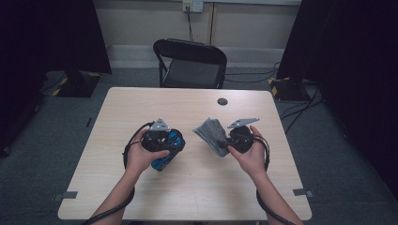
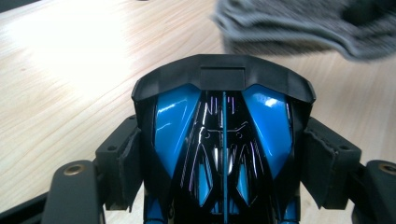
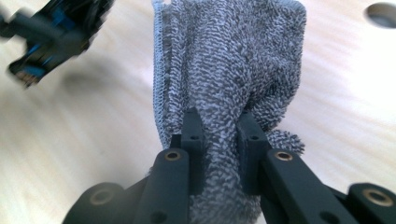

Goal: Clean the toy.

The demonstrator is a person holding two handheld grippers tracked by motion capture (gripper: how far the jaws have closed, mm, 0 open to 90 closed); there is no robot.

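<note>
A blue and black toy car [image 2: 224, 140] sits between the jaws of my left gripper [image 2: 224, 158], whose pads press on its two sides. In the high view that left gripper [image 1: 165, 149] holds the toy car [image 1: 169, 149] just above the table's middle left. My right gripper [image 3: 220, 135] is shut on a folded grey cloth [image 3: 229, 65], pinching a bunch of it between the fingertips. In the high view the right gripper [image 1: 224, 143] holds the grey cloth [image 1: 210, 133] right of centre, its far part trailing toward the table. The cloth [image 2: 299, 25] also lies ahead of the car in the left gripper view.
The light wooden table [image 1: 197, 197] has a round cable hole [image 1: 222, 101] near its far edge. A black folding chair [image 1: 190, 65] stands behind the table. Dark curtains and stands flank the sides, and cables run on the floor at right.
</note>
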